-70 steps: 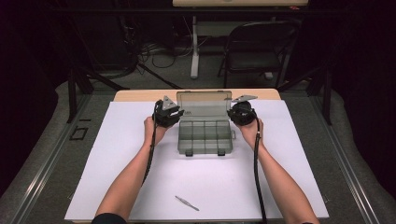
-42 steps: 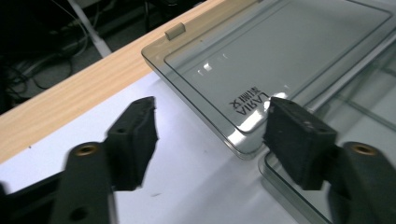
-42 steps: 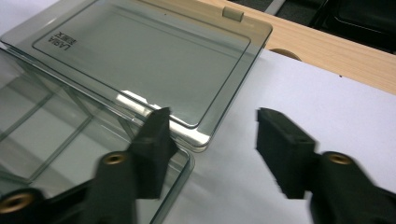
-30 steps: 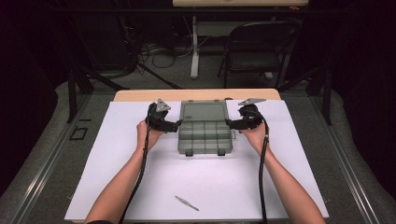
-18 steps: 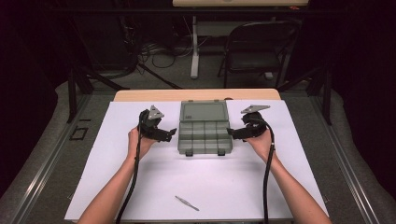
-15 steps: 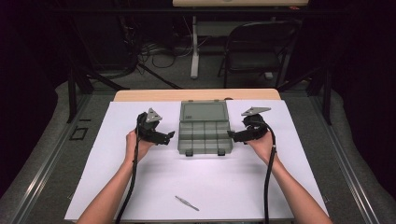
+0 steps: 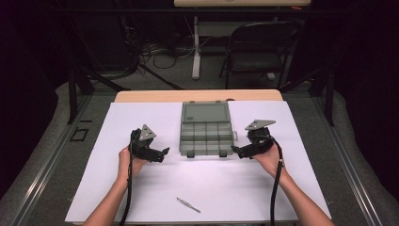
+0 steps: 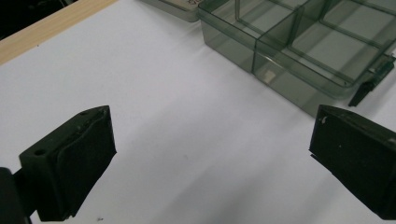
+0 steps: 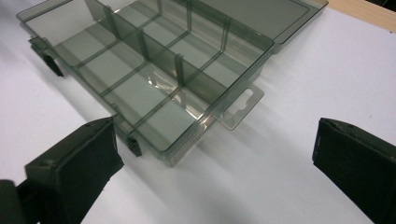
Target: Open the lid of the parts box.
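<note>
A smoky clear compartment box (image 7: pixel 206 139) lies open mid-table, its lid (image 7: pixel 205 113) flat behind it and its several cells empty. My left gripper (image 7: pixel 163 154) is off the box's front left corner, apart from it. My right gripper (image 7: pixel 235 152) is beside the front right corner. Both point inward at the box. The left gripper view has my left gripper (image 8: pixel 210 163) wide open over white sheet, the box (image 8: pixel 299 46) ahead. In the right gripper view my right gripper (image 9: pixel 215 168) is also open, just short of the box (image 9: pixel 154 70). Both pairs of jaws have just been opening, with nothing between them.
Metal tweezers (image 7: pixel 188 205) lie on the white sheet (image 7: pixel 141 122) near the front edge. The wooden table edge (image 7: pixel 155 95) runs behind the sheet. A black chair (image 7: pixel 256 52) and cables stand on the floor beyond the table.
Both hands have drawn away from the box's sides, outward and toward the near edge. The jaws of both have spread wider. The lid, raised earlier, now lies flat open.
</note>
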{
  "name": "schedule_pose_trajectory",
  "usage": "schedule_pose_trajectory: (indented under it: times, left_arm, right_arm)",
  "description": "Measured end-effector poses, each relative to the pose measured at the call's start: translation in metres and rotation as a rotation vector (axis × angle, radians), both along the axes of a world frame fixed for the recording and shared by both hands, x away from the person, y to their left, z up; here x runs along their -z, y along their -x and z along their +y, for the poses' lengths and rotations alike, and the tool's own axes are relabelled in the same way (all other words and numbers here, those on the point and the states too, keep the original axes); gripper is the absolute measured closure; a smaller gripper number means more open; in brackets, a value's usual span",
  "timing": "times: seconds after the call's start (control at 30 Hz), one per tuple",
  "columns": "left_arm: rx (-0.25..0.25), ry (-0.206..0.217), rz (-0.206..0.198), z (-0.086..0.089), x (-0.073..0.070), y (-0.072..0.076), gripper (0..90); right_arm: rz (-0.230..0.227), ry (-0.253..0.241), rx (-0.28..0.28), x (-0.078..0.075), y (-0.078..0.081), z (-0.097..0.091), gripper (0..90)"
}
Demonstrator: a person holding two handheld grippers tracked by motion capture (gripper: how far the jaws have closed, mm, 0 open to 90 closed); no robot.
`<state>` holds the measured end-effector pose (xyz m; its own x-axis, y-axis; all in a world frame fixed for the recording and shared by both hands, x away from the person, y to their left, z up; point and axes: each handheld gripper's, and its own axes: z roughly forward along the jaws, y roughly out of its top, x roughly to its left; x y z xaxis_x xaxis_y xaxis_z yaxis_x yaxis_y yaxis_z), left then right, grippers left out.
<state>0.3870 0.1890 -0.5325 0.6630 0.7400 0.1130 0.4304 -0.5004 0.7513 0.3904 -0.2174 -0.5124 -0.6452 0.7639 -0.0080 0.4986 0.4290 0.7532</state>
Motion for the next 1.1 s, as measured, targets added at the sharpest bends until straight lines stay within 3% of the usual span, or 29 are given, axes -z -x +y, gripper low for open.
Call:
schedule_pose_trajectory:
  times: [0.57,0.77,1.1]
  left_arm:
    - [-0.007,0.000,-0.038,0.006,-0.004,0.045,0.2]
    - [-0.005,0.006,-0.030,0.008,-0.002,0.055,0.2]
    - [-0.006,0.019,-0.037,0.009,-0.003,0.064,0.2]
  right_arm:
    - [-0.006,0.000,-0.045,0.002,0.038,0.002,0.0]
    - [-0.022,-0.003,-0.052,0.000,0.046,0.004,0.0]
    - [-0.010,-0.001,-0.058,-0.001,0.058,0.007,0.0]
